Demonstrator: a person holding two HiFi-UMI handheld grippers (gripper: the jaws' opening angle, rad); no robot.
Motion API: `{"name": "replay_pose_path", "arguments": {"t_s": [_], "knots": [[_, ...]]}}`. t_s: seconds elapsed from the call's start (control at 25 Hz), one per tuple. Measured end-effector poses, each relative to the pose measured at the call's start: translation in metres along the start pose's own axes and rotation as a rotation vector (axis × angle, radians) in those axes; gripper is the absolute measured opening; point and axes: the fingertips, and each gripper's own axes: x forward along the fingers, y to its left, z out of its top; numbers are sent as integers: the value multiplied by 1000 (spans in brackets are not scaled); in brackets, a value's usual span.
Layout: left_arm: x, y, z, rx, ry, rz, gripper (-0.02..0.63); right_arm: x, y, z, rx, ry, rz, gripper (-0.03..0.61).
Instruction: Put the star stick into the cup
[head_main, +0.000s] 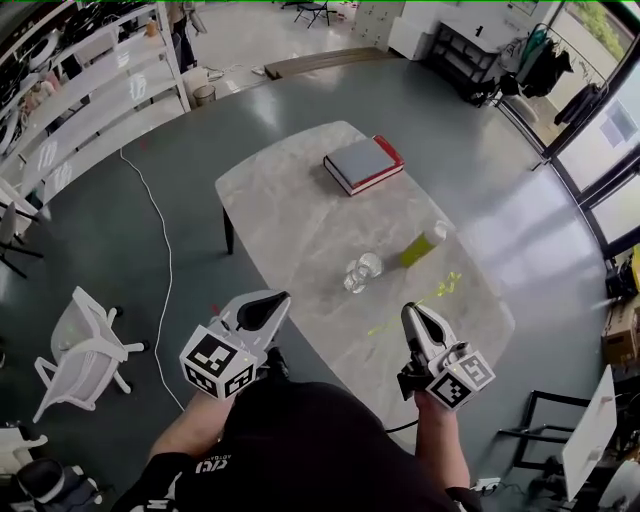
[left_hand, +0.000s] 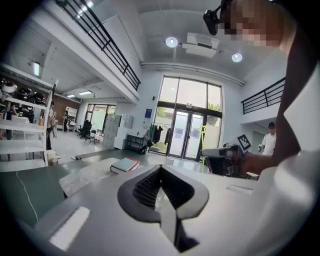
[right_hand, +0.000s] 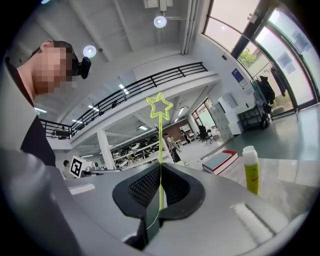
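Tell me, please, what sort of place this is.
Probably a large open-plan workshop or office hall: a mezzanine railing, tall glass doors and white storage shelves beside a marble-topped table.

bottle (head_main: 423, 246) near cup (head_main: 362, 271), book (head_main: 362, 164) well apart

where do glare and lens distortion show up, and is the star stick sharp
Head view: soft daylight sheen on the grey marble tabletop, lines bending near the edges; left gripper view: strong fisheye, black corners, flaring ceiling lamps; right gripper view: same fisheye, bright windows, yet the thin yellow-green star-topped stick in the right claw reads sharp.
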Motion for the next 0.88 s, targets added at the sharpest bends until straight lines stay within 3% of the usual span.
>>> {"name": "replay_pose_path", "arguments": {"t_s": [0.16,0.44,0.88], "knots": [[19,38,11,3,23,-76,2,46,2,14,-12,-28,-35,18],[43,63,15,17,57,-209,2,68,8,22,-32,-48,-122,18],[97,38,13,-4,42,-337,2,56,-39,25,-30,-49,-238,18]]}}
